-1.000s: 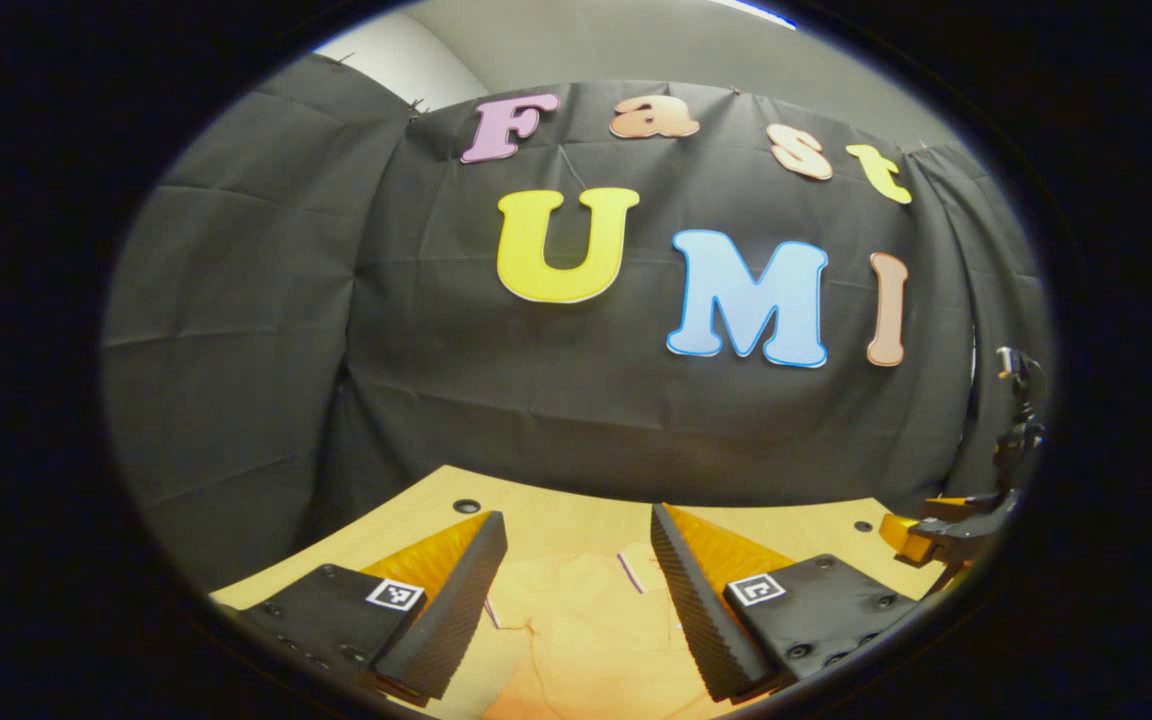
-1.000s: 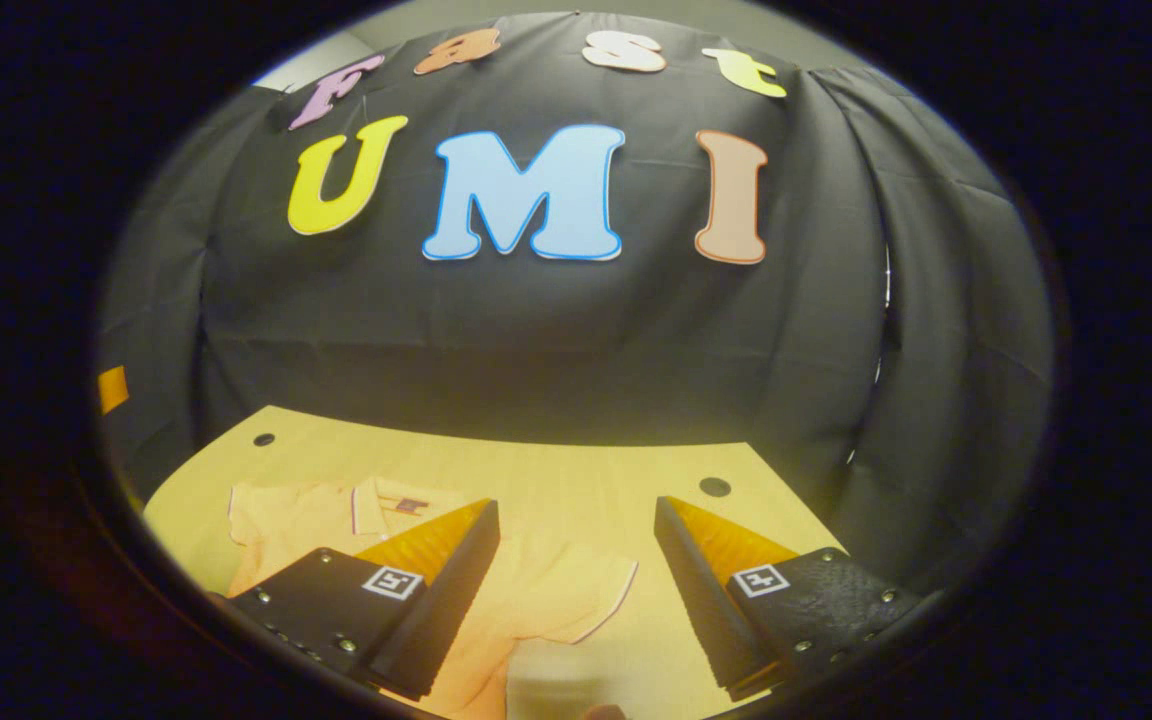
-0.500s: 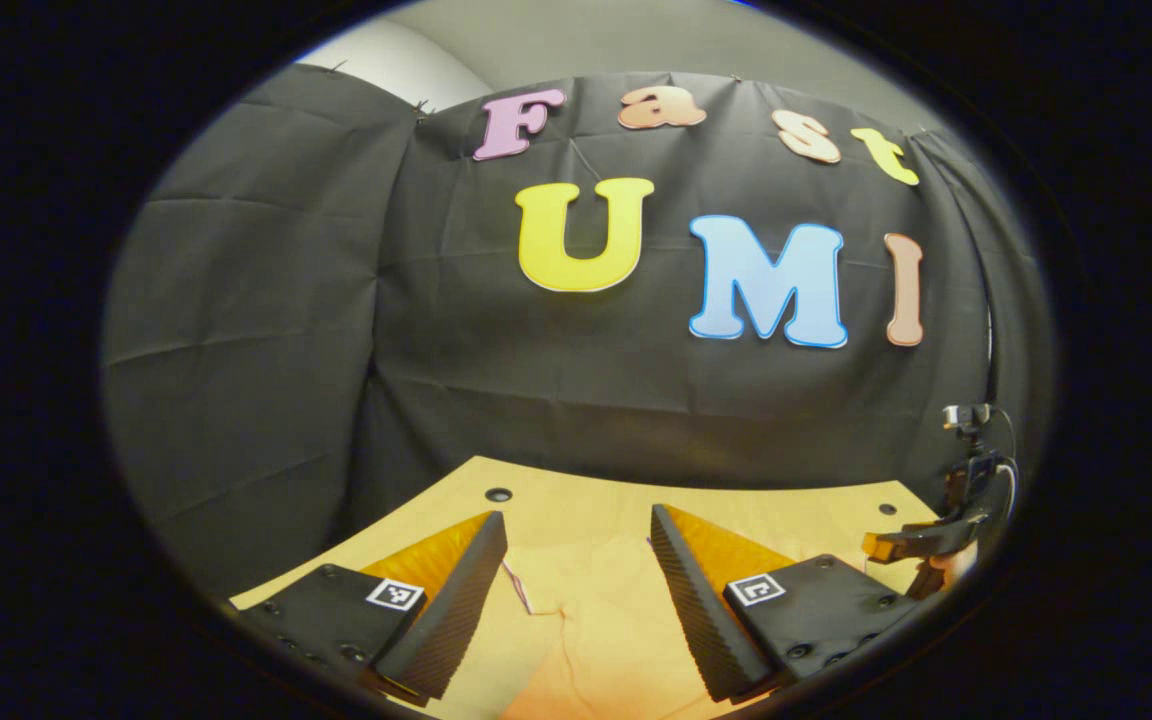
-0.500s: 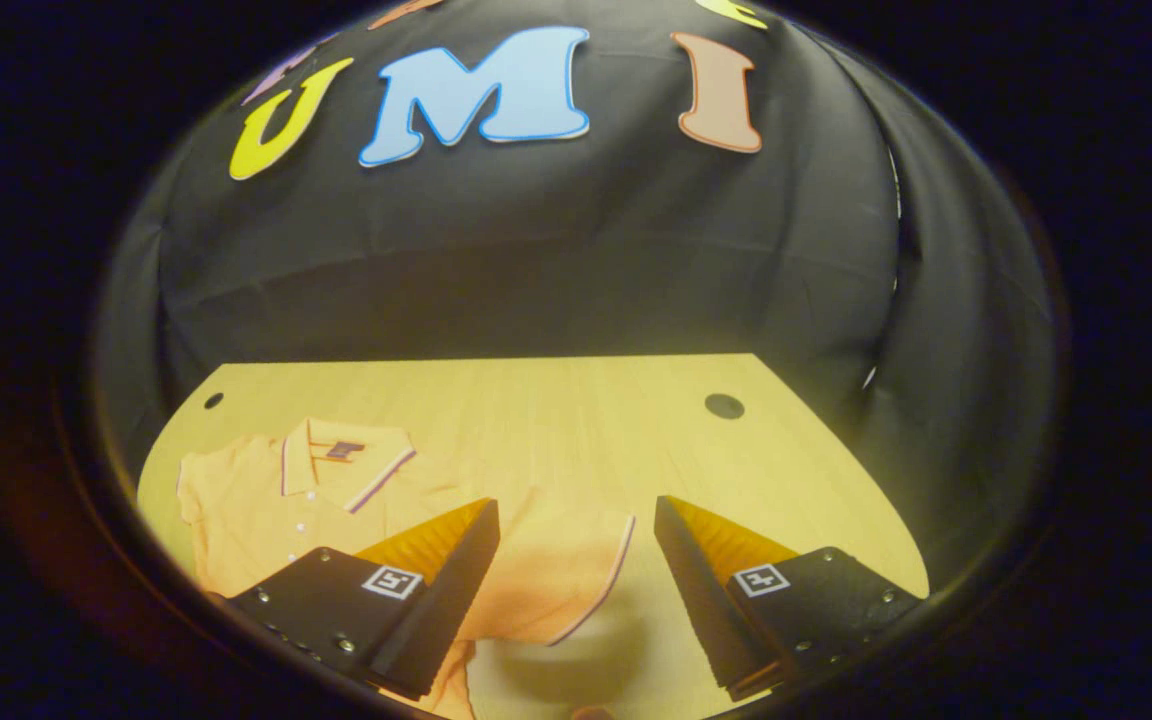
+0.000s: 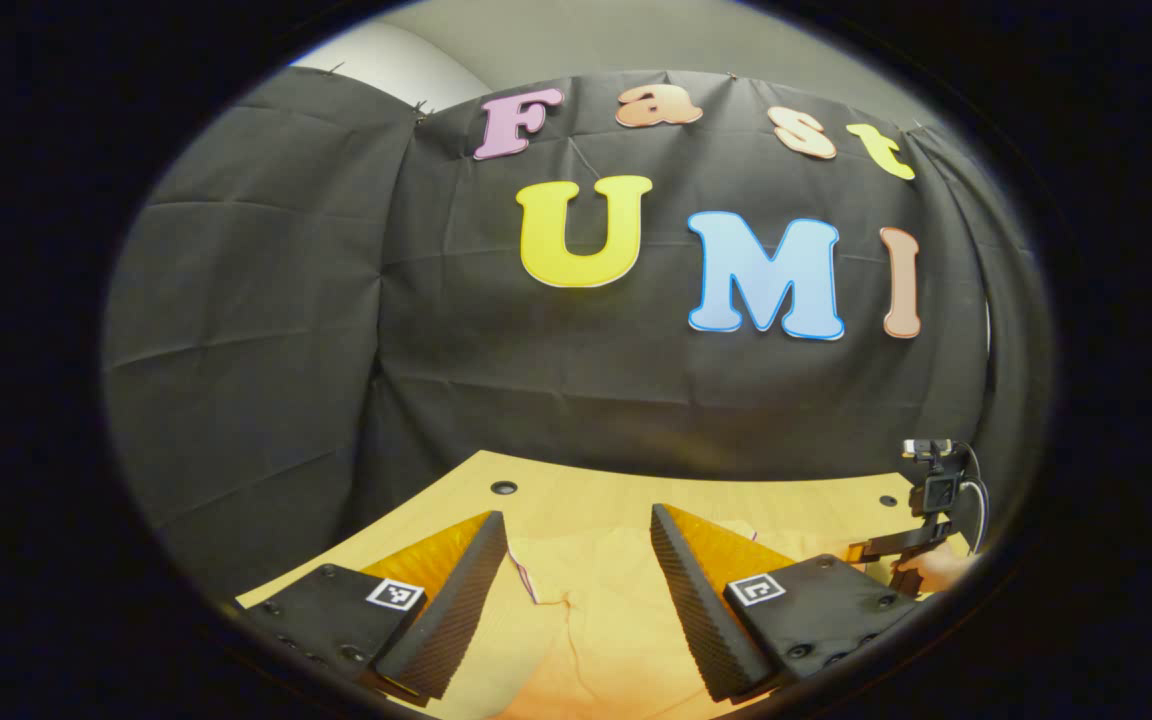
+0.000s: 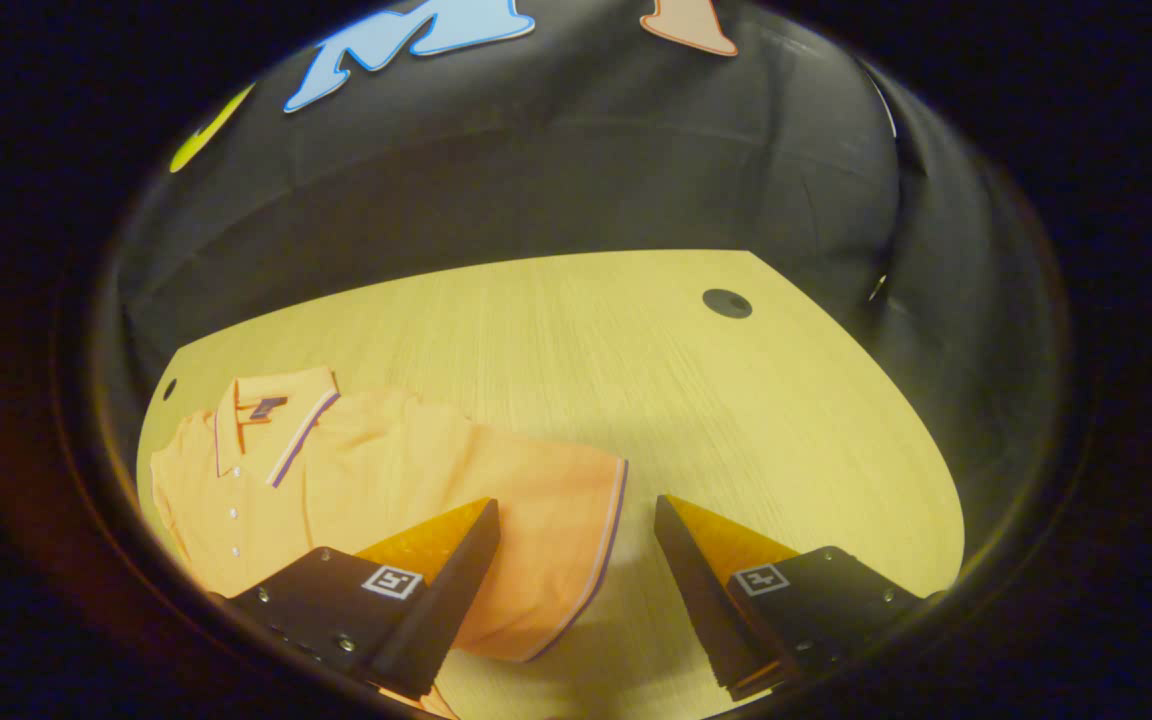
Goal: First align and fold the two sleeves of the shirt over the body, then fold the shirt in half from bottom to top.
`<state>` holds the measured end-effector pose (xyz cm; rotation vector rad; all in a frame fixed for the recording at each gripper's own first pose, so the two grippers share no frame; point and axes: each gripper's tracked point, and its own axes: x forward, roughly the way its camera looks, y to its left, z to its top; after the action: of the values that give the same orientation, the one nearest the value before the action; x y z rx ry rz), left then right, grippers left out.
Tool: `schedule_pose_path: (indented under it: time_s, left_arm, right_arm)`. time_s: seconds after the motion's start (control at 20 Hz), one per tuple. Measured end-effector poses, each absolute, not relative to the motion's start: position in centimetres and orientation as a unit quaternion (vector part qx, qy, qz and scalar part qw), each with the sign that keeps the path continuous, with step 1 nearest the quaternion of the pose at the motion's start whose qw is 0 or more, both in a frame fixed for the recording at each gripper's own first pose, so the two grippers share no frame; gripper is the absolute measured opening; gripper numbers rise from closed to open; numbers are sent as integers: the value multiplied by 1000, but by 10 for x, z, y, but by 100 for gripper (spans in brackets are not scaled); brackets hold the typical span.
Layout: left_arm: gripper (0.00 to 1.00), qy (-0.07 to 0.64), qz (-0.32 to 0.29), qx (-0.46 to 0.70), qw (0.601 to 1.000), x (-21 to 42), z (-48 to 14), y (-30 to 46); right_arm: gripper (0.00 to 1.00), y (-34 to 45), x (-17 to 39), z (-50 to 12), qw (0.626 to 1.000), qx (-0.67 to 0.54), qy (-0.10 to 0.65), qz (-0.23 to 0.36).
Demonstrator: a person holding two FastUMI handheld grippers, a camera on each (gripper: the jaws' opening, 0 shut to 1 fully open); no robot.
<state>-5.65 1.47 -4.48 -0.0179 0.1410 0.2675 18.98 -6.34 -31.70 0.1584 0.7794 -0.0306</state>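
Orange polo shirt lies flat on the wooden tabletop, sleeves unfolded.

Right gripper hovers over the right sleeve, fingers spread, holding nothing. Left gripper is above the shirt's other side, fingers spread, empty. The right gripper is also seen at the far right of the left gripper view.

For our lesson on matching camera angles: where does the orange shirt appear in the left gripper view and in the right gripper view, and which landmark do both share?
Left gripper view: the orange shirt lies at the bottom centre, between the left tool's fingers.
Right gripper view: the shirt spreads over the lower left, collar to the left, one sleeve hem reaching between the right tool's fingers.
Shared landmark: the wooden table with its dark round holes.
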Motion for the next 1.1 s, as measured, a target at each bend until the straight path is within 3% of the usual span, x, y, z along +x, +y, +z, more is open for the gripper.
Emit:
schedule_pose_path:
  time_s: [0.15,0.3,0.35,0.4,0.45,0.5,0.55,0.65,0.7,0.75,1.1]
  left_arm:
    - [94,71,134,-10,988,-58,-46,16]
    - [95,72,133,-15,988,-56,-48,15]
    - [94,73,132,-16,988,-56,-49,13]
    - [95,72,131,-16,989,-56,-48,12]
    - [95,72,130,-16,989,-56,-48,11]
    - [95,72,129,-16,989,-56,-49,11]
    - [95,72,128,-16,989,-56,-48,10]
    - [94,72,129,-17,989,-58,-50,11]
    - [94,71,130,-17,989,-59,-48,12]
    - [94,70,131,-17,989,-60,-48,12]
    - [94,63,136,-22,988,-67,-46,17]
  right_arm:
    - [95,-60,191,-322,918,81,388,-8]
    - [79,-58,192,-321,917,87,390,-11]
    - [61,-57,192,-321,916,93,390,-15]
    - [54,-56,193,-321,915,97,392,-15]
    - [41,-58,193,-322,913,104,394,-18]
    - [31,-59,194,-321,914,105,392,-17]
    - [31,-60,193,-321,914,107,390,-11]
    - [10,-57,194,-319,915,113,388,-11]
    - [10,-58,193,-317,915,112,388,-11]
    - [3,-57,197,-316,919,105,381,-10]
    - [3,-37,192,-266,945,44,322,28]
